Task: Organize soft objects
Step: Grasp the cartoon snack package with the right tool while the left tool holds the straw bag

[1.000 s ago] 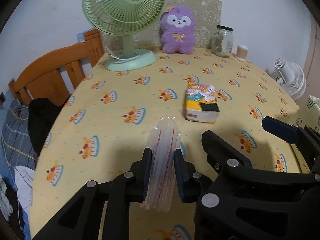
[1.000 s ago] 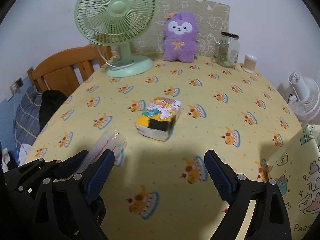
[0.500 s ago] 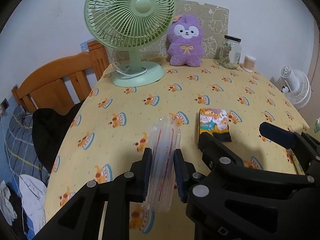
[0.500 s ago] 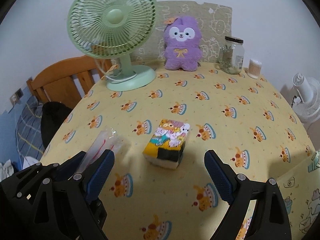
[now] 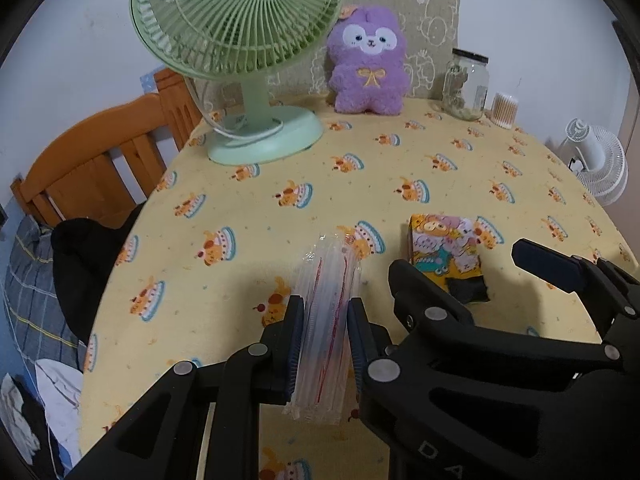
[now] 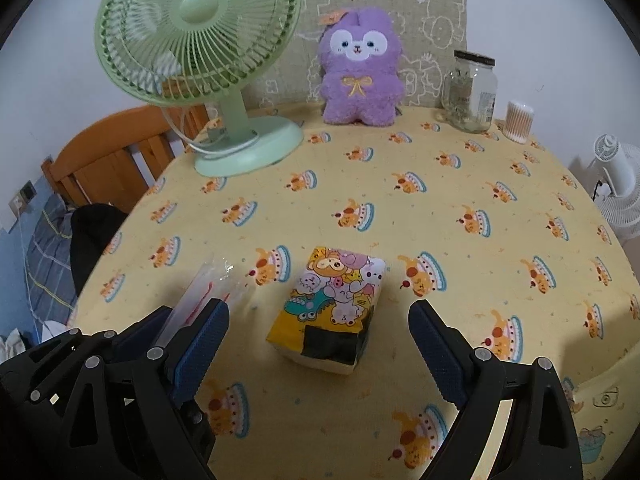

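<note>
At the bottom centre we see our left gripper (image 5: 325, 332) closed tight on a clear straw packet (image 5: 327, 320), while our right gripper (image 6: 318, 346) stands wide open around the tissue pack (image 6: 332, 308) on the tablecloth (image 6: 440, 208).

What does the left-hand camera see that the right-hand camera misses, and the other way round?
Only the left wrist view shows the left gripper closed on the clear plastic packet head-on, with the right gripper from the side. Only the right wrist view shows the right gripper's open fingers either side of the cartoon tissue pack. Both show the green fan, purple plush, glass jar and yellow tablecloth.
</note>
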The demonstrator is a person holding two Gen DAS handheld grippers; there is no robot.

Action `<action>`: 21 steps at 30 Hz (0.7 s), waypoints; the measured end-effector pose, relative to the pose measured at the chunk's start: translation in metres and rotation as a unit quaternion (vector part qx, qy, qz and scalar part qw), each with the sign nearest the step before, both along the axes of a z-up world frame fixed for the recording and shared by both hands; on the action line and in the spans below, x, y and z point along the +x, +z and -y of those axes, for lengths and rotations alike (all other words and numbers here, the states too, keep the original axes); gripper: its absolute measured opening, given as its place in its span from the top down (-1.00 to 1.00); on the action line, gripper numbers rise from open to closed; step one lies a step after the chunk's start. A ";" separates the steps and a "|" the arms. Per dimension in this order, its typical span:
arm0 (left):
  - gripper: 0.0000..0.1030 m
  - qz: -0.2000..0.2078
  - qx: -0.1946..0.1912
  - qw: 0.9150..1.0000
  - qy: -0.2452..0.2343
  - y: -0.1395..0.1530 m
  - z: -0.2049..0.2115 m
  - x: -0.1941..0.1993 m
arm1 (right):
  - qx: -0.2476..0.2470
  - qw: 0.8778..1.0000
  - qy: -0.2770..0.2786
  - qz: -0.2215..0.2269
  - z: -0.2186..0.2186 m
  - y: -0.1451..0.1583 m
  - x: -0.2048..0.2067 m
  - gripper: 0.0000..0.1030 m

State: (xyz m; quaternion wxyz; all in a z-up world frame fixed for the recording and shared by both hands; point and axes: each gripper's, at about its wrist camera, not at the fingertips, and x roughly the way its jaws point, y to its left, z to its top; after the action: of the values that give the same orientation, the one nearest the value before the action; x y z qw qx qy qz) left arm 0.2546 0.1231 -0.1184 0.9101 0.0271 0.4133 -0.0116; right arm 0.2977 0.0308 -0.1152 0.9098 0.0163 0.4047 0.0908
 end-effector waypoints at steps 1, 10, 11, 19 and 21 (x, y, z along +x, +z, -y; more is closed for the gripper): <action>0.59 -0.004 0.000 1.000 0.001 -0.003 0.000 0.002 | -0.002 1.000 0.000 -0.004 -0.001 -0.004 0.003 -0.82; 0.56 0.002 0.029 1.000 0.005 -0.011 0.003 0.002 | 0.008 1.000 -0.009 -0.025 -0.001 -0.024 0.013 -0.71; 0.56 0.004 0.030 1.000 0.004 -0.011 0.003 0.002 | 0.011 1.000 -0.007 -0.027 -0.001 -0.025 0.014 -0.66; 0.50 0.005 0.022 1.000 -0.002 -0.012 0.003 0.002 | 0.014 0.999 0.000 -0.030 -0.002 -0.025 0.012 -0.21; 0.50 0.005 0.022 1.000 -0.002 -0.012 0.004 0.001 | 0.016 0.999 0.003 -0.031 -0.002 -0.024 0.010 -0.14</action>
State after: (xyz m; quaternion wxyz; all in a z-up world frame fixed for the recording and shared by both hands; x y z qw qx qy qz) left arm 0.2557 0.1195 -0.1304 0.9112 0.0482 0.4091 -0.0047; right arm 0.3079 0.0328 -0.1392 0.8963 0.0324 0.4310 0.0994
